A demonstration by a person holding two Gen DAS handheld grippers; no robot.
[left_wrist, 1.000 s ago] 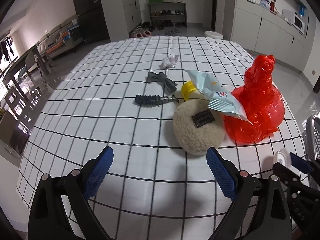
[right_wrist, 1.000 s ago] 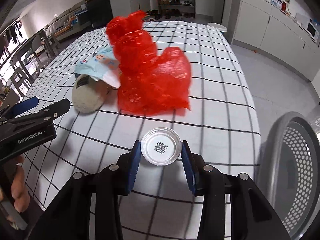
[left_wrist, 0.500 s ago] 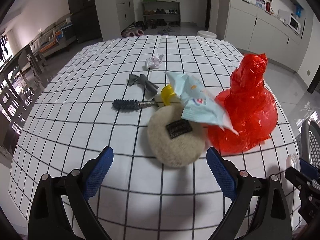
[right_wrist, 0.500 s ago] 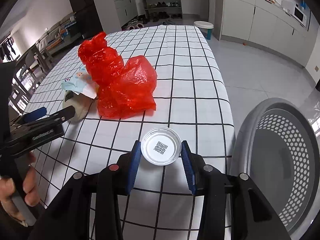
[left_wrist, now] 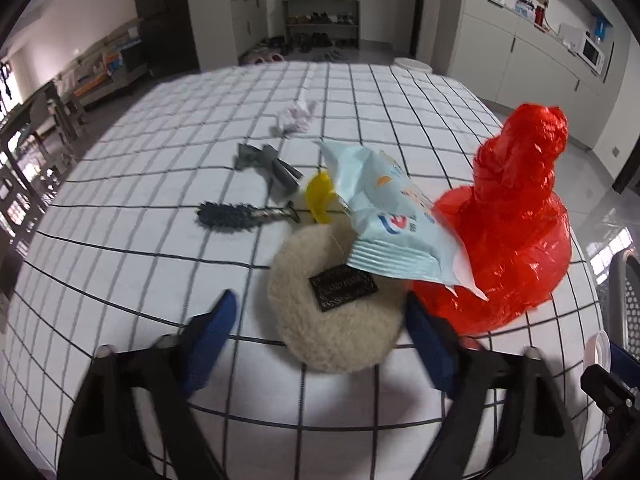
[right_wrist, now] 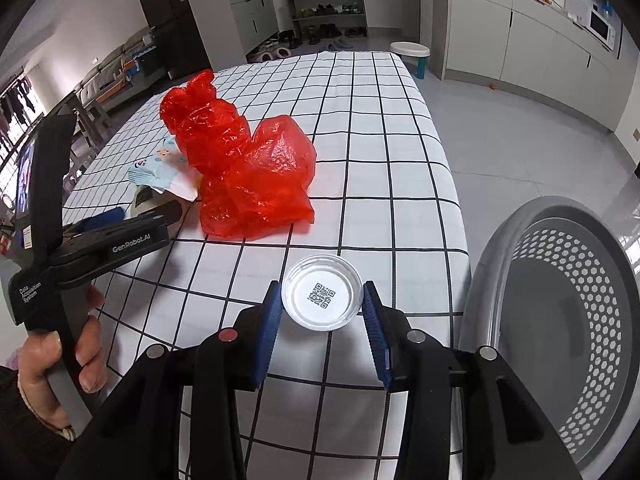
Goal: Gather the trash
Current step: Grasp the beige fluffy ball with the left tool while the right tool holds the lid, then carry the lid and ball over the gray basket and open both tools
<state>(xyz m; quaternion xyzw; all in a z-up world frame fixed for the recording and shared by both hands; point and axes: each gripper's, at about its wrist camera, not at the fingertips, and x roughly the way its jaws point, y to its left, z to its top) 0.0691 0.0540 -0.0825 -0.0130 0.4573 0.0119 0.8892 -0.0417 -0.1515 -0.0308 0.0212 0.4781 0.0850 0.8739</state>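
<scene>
My right gripper (right_wrist: 322,312) is shut on a small clear plastic lid (right_wrist: 322,297) with a QR code, held above the table's right edge beside the grey perforated trash bin (right_wrist: 560,320). My left gripper (left_wrist: 320,320) is open, its blue pads either side of a beige fluffy round pad (left_wrist: 336,308) with a black label. A light blue snack wrapper (left_wrist: 392,224) lies on the pad against a crumpled red plastic bag (left_wrist: 516,240), which also shows in the right wrist view (right_wrist: 248,176). A crumpled white tissue (left_wrist: 296,118) lies farther back.
On the checked tablecloth (left_wrist: 140,184) lie a grey bow (left_wrist: 268,162), a dark bristly clip (left_wrist: 236,216) and a yellow piece (left_wrist: 318,196). The bin's rim (left_wrist: 624,280) shows at the right edge. Cabinets and a shoe rack stand beyond.
My left gripper moved forward, so its pads now flank the fluffy pad. My right gripper carried the lid rightward, closer to the bin.
</scene>
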